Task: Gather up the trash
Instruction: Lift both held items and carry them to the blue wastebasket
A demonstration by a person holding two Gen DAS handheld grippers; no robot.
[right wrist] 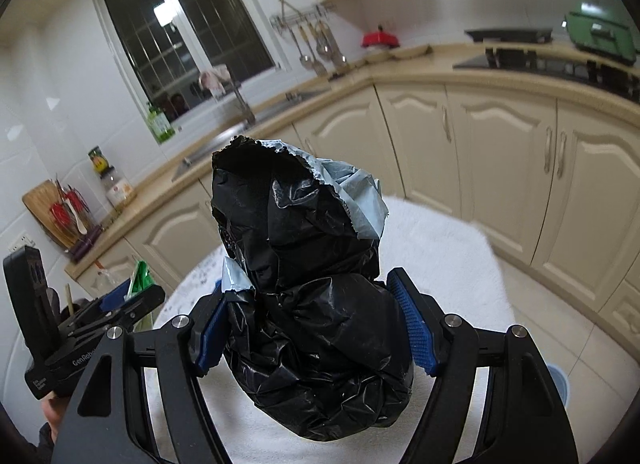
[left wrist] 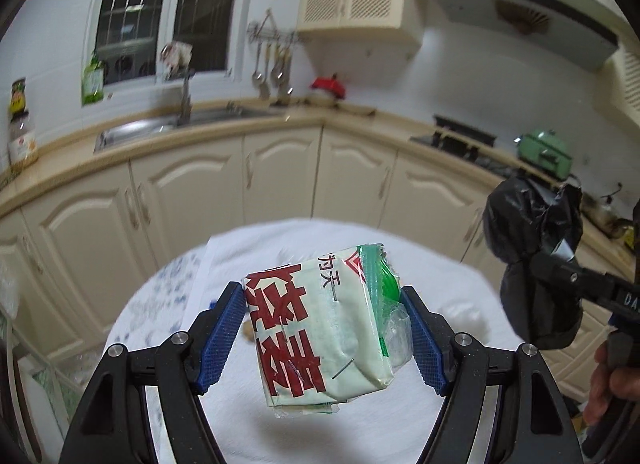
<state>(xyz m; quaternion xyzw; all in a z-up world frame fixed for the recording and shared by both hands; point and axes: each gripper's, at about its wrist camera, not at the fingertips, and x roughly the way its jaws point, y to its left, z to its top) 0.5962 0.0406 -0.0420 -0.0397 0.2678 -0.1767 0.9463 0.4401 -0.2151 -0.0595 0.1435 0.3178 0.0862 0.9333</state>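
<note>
My left gripper (left wrist: 326, 330) is shut on a pale green food packet (left wrist: 320, 328) with red characters, held in the air above a round table (left wrist: 172, 304) with a white cloth. Its blue pads press the packet's two sides. My right gripper (right wrist: 312, 324) is shut on a crumpled black trash bag (right wrist: 308, 304) with a grey-blue lining at its torn top. In the left wrist view the black bag (left wrist: 528, 248) hangs at the far right, held by the right gripper. In the right wrist view the left gripper's fingers (right wrist: 132, 298) with the green packet show at the lower left.
Cream kitchen cabinets (left wrist: 280, 171) curve behind the table, with a sink (left wrist: 160, 127), a dark window (right wrist: 180, 39), a stove (right wrist: 560, 59) and a green appliance (left wrist: 546, 151) on the counter. A cutting board and utensils (right wrist: 60, 211) stand at the left. A person's hand (left wrist: 608, 388) grips the right tool.
</note>
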